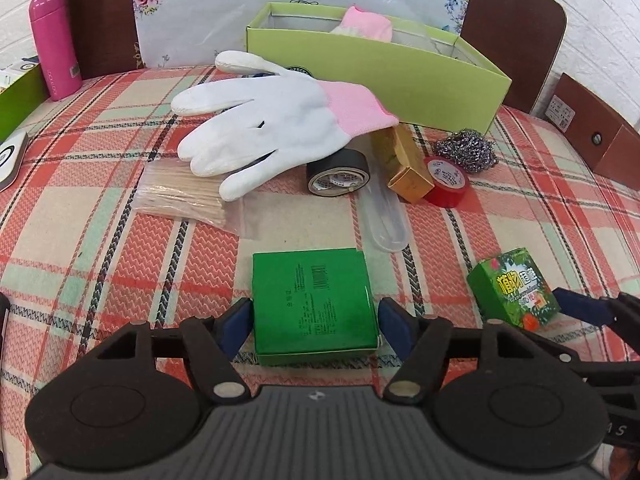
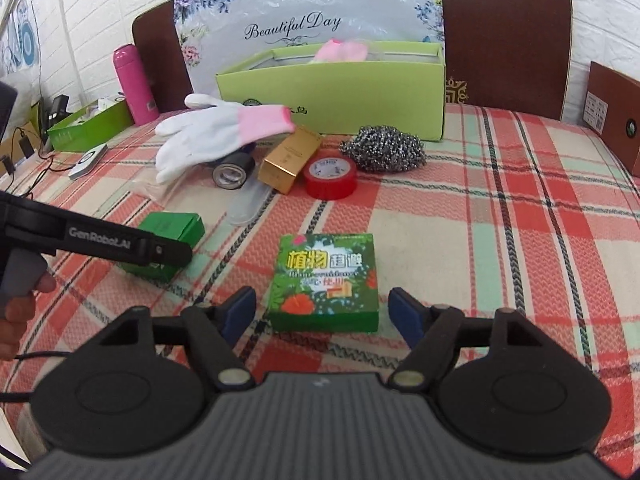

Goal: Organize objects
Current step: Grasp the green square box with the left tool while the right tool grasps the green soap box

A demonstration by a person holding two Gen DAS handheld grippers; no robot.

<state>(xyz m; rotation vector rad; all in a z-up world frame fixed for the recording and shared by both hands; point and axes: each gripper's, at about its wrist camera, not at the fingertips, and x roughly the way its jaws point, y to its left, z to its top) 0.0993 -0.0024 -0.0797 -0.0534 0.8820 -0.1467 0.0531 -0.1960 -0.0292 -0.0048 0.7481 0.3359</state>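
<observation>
- A plain green box (image 1: 314,304) is being framed low in the centre of the left wrist view, lying flat on the plaid-covered surface (image 1: 100,248); the left gripper (image 1: 316,326) is being held around it with its blue pads (image 1: 240,324) spread at the box's two sides, and whether they are touching it cannot be told.
- A printed green box (image 2: 324,280) with leaf and flower artwork is being shown at the lower centre of the right wrist view; the right gripper (image 2: 324,314) is being kept apart, its pads (image 2: 404,312) standing clear of the box on both sides.
- In the left wrist view the printed box (image 1: 512,292) is being seen at the lower right.
- Above the plain box, toward mid-frame, a clear plastic case (image 1: 386,216), a black tape roll (image 1: 338,174), a gold box (image 1: 406,172), a red tape roll (image 1: 446,180) and a steel scourer (image 1: 466,152) are being displayed close together.
- A white glove with a pink cuff (image 1: 272,120) is being draped over the black roll and over a bag of wooden sticks (image 1: 180,192).
- An open lime-green carton (image 1: 376,56), with something pink inside, is being shown at the upper centre.
- A pink bottle (image 1: 54,42) is being seen upright at the upper left.
</observation>
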